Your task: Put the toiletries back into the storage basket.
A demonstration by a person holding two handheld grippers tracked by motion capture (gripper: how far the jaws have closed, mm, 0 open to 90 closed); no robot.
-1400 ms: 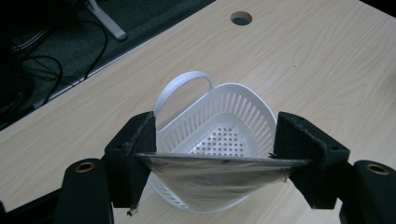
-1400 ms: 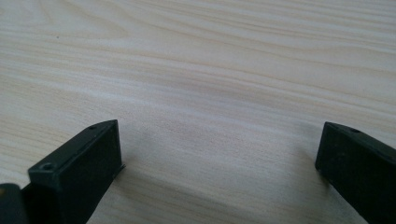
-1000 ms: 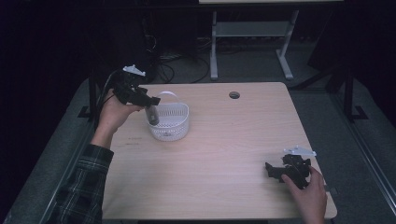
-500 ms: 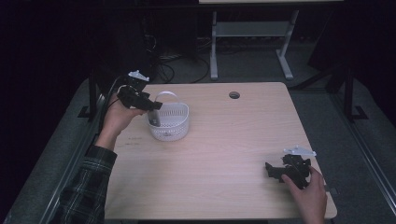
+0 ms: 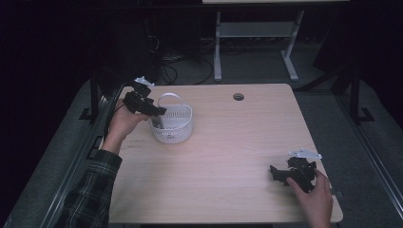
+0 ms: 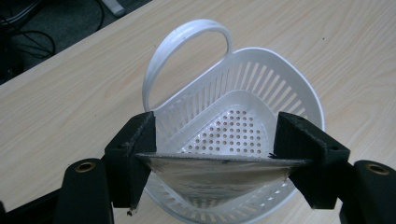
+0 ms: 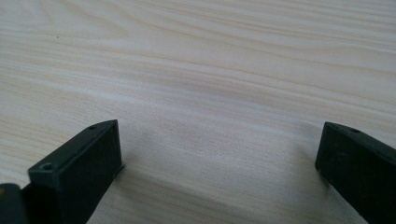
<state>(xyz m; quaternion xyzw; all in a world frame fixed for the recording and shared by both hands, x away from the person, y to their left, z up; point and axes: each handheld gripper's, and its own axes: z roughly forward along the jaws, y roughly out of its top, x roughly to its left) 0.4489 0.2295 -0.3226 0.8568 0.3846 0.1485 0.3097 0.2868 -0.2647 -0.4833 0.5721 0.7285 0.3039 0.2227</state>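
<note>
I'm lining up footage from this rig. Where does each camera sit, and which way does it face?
High view: above the person's side, looking forward and down on the table; both forearms, left hand-held gripper, right hand-held gripper.
Left gripper view: rides that hand-held gripper, looking down into the white basket; its jaws pinch a silvery packet.
Right gripper view: low over bare tabletop, its jaws wide apart.
Shared: high and left gripper views both show the basket.

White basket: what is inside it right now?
The basket holds the lower part of a silvery pouch gripped by the left gripper. Perforated floor visible beyond; the pouch hides the near part.
</note>
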